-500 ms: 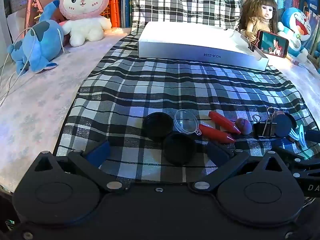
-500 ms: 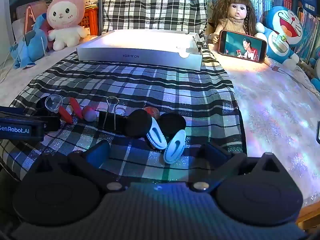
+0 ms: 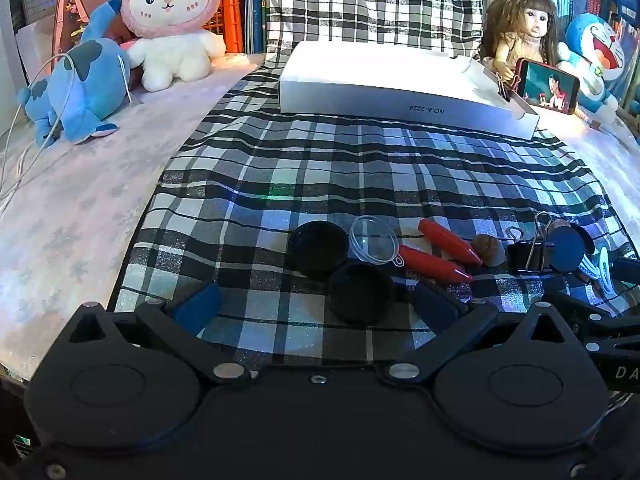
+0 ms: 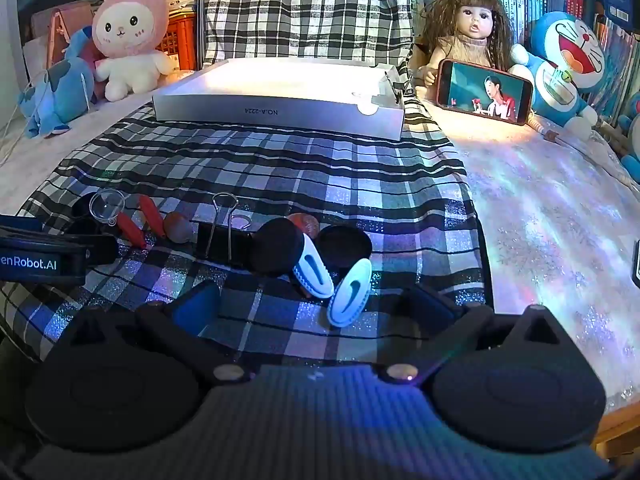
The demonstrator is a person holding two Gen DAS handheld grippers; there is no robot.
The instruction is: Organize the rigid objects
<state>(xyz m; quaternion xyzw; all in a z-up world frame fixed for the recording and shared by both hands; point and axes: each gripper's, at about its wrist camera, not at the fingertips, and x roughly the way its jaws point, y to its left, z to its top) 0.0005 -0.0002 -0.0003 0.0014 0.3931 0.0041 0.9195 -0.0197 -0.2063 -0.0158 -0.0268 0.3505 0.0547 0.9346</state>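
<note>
The left gripper [image 3: 316,306] hangs low over a checked cloth [image 3: 360,160], its blue-padded fingers [image 3: 196,308] spread wide with nothing between them. Just ahead lie two black round lids [image 3: 318,245], touching, a clear plastic cap [image 3: 374,239], two red pieces [image 3: 448,240] and a black binder clip [image 3: 528,254]. A white box [image 3: 392,80] sits farther back.

Two low wrist views looking forward over their tongs, close above the checked cloth [image 3: 360,168], sharing the white box [image 4: 276,100] ahead, right view further right.
</note>
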